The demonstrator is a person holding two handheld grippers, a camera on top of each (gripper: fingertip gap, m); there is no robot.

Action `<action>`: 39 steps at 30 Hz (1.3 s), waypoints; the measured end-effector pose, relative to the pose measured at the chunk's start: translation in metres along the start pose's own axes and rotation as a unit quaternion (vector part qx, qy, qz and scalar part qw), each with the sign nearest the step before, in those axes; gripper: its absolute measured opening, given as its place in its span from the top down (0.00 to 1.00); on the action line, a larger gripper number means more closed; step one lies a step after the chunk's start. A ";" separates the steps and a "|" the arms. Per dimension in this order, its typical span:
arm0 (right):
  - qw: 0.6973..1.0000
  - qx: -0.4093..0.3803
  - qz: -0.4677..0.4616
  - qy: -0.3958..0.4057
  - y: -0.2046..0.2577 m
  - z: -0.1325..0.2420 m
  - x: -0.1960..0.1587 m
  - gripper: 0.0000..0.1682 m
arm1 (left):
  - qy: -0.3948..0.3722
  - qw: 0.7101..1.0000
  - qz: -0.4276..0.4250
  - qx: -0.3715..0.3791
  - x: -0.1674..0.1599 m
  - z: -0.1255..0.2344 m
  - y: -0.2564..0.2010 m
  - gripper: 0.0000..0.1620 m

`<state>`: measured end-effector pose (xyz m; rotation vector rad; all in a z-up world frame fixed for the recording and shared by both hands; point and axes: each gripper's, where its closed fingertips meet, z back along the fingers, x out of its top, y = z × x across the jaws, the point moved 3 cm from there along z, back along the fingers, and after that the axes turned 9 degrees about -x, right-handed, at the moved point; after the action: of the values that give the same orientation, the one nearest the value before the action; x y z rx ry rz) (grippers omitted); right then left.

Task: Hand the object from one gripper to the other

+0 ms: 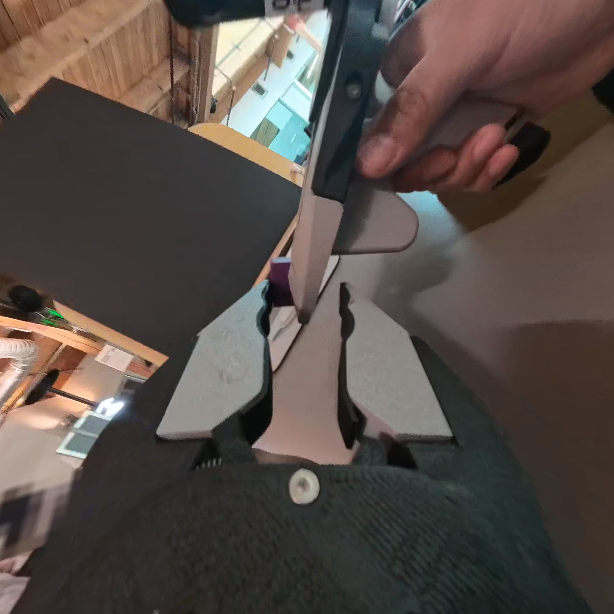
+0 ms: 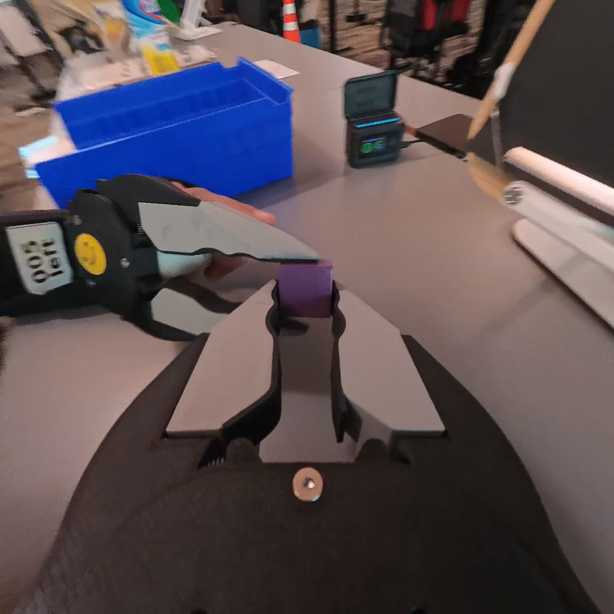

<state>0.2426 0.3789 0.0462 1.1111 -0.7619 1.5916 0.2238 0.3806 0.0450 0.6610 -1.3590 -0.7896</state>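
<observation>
While the right gripper (image 2: 305, 299) is pinching the purple cube (image 2: 305, 295), seemingly light and rigid, the left gripper (image 1: 304, 310) is gaping, best closing on its free faces

Left gripper (image 1: 304, 305): grey fingers parted, nothing between them. Right gripper (image 1: 307, 299): entered from above, held by a hand (image 1: 465, 109), one finger tip reaching into that gap. Purple block (image 1: 280, 282): partly hidden behind that finger, beside the left gripper's left fingertip. Black board (image 1: 133, 199): stood at left
</observation>
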 end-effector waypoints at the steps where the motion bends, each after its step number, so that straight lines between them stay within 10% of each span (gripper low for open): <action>1: 1.000 -0.030 0.007 -0.004 -0.007 0.002 0.001 0.85 | 0.013 1.000 0.019 -0.004 -0.004 -0.004 -0.001 0.71; 15: 0.946 -0.299 -0.060 -0.112 -0.029 0.150 0.070 0.85 | 0.062 0.992 0.103 0.023 -0.037 -0.010 0.015 0.78; 22: 0.872 -0.463 -0.133 0.085 -0.126 0.231 0.022 0.84 | 0.066 0.992 0.103 0.034 -0.037 -0.007 0.017 0.81; 24: 0.856 -0.473 -0.156 0.142 -0.145 0.235 0.000 0.70 | 0.071 0.991 0.105 0.031 -0.038 -0.006 0.016 0.81; 30: 0.868 -0.464 -0.118 0.128 -0.128 0.212 0.023 0.60 | 0.079 0.989 0.118 0.038 -0.044 -0.005 0.019 0.81; 35: 0.953 -0.282 -0.086 0.067 -0.050 0.110 0.047 0.58 | 0.090 0.988 0.115 0.042 -0.047 -0.007 0.020 0.81; 39: 0.965 -0.243 -0.069 0.067 -0.042 0.027 0.016 0.62 | 0.097 0.987 0.120 0.048 -0.048 -0.004 0.022 0.82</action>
<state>0.2896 0.3733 0.0695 0.6762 -0.9020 1.2554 0.2280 0.4326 0.0341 0.6175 -1.2754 -0.4576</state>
